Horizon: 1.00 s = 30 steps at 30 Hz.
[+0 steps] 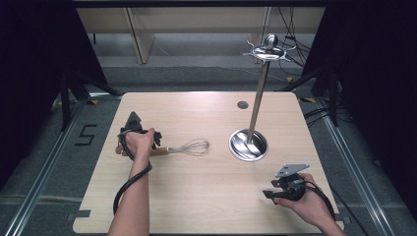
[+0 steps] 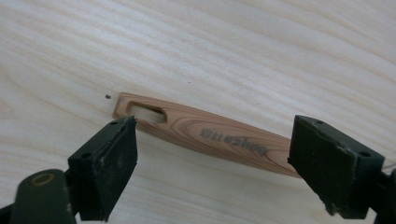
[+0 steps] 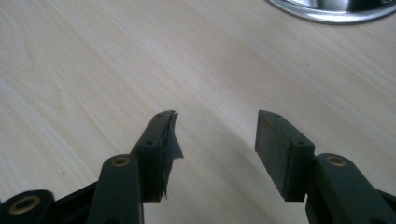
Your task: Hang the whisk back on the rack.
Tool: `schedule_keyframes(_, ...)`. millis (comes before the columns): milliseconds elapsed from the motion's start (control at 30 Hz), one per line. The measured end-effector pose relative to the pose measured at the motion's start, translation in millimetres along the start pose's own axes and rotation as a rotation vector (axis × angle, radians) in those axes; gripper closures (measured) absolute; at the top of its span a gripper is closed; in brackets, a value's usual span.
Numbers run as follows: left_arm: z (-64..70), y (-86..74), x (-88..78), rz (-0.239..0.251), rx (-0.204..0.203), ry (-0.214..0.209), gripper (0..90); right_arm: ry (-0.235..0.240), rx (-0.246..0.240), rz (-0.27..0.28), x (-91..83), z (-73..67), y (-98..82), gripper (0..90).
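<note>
Left gripper view: the left tool (image 2: 212, 161) hangs with its jaws spread wide either side of the wooden handle of a whisk (image 2: 201, 135), which lies flat on the counter (image 2: 233, 42) mid-frame, seemingly untouched. The right tool (image 3: 217, 140) is also released, empty, at the high view's lower right. Closing off-centre could roll the rounded handle out, or skid the whisk toward the metal stand (image 1: 249, 143).

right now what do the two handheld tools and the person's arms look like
Both tools are black with two flat, blocky jaws. The left tool trails a thick black cable looping along the forearm. The right tool carries a grey three-cornered plate on top and a black cable. Brass-coloured rivets show at the jaw joints. Both forearms are bare, no sleeves.
</note>
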<state>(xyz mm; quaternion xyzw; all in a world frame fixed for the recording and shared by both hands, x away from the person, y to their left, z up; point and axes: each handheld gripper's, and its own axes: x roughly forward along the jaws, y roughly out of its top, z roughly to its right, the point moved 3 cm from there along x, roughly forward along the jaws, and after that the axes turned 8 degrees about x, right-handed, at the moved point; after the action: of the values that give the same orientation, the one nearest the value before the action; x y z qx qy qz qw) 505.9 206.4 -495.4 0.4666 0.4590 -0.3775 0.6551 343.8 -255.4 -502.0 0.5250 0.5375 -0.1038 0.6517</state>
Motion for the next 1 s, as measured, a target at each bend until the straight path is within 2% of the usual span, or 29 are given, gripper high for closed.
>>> schedule_keyframes(100,-0.2,0.5,2.4,-0.012,-0.016,-0.028,14.7,0.001,0.002,-0.003,0.9,0.4,0.1,48.3)
schedule_keyframes(167,-0.5,1.7,3.8,-0.019,-0.03,-0.022,14.6,0.004,-0.002,-0.024,0.1,0.4,0.2,48.2)
schedule_keyframes(233,-0.6,2.1,6.2,-0.031,-0.028,-0.021,14.7,0.018,0.017,-0.007,1.6,-1.4,-0.1,48.2)
schedule_keyframes(300,-1.2,1.8,8.7,-0.039,-0.034,-0.02,14.6,0.012,0.016,-0.035,-0.2,-1.5,-0.5,48.2)
schedule_keyframes(367,-1.7,1.3,10.1,-0.05,-0.022,0.0,13.9,0.005,0.007,-0.036,1.1,0.1,-1.0,48.2)
schedule_keyframes(467,-0.7,1.6,10.0,-0.058,-0.017,0.005,14.2,0.001,0.021,-0.045,1.9,-0.5,-2.4,48.2)
schedule_keyframes(500,-0.6,1.7,9.9,-0.059,-0.014,0.008,14.2,0.005,0.009,-0.025,3.6,0.6,-2.2,48.2)
schedule_keyframes(600,-0.8,2.2,9.1,-0.053,0.004,0.022,17.2,0.004,0.01,-0.036,4.0,0.3,-2.6,48.2)
schedule_keyframes(633,-1.4,2.6,9.0,-0.043,0.025,0.016,20.7,0.01,0.032,-0.066,1.9,-1.2,-2.8,48.1)
schedule_keyframes(700,-1.6,3.2,7.8,-0.036,0.061,0.023,30.9,0.016,0.031,-0.07,2.5,-1.8,-3.2,48.1)
schedule_keyframes(733,-2.5,3.1,6.9,-0.048,0.086,0.046,34.9,0.018,0.017,-0.066,3.1,-1.4,-3.2,48.0)
schedule_keyframes(767,-3.2,2.0,6.8,-0.061,0.128,0.079,38.4,0.02,0.019,-0.07,3.4,-1.7,-3.4,48.0)
schedule_keyframes(800,-3.3,1.7,6.8,-0.057,0.154,0.097,42.9,0.017,0.033,-0.065,5.0,-1.9,-3.9,47.9)
schedule_keyframes(867,-3.7,0.9,6.5,-0.062,0.209,0.126,50.0,0.02,0.026,-0.075,4.4,-1.8,-4.3,47.8)
schedule_keyframes(900,-3.3,0.8,5.9,-0.076,0.221,0.13,52.8,0.015,0.02,-0.081,4.7,-1.4,-4.8,47.8)
schedule_keyframes(933,-3.7,0.3,6.7,-0.09,0.256,0.13,54.6,0.016,0.019,-0.082,4.9,-1.3,-4.8,47.8)
schedule_keyframes(1000,-2.4,-1.6,9.4,-0.1,0.28,0.132,59.8,0.02,0.019,-0.086,4.7,-2.3,-5.0,47.7)
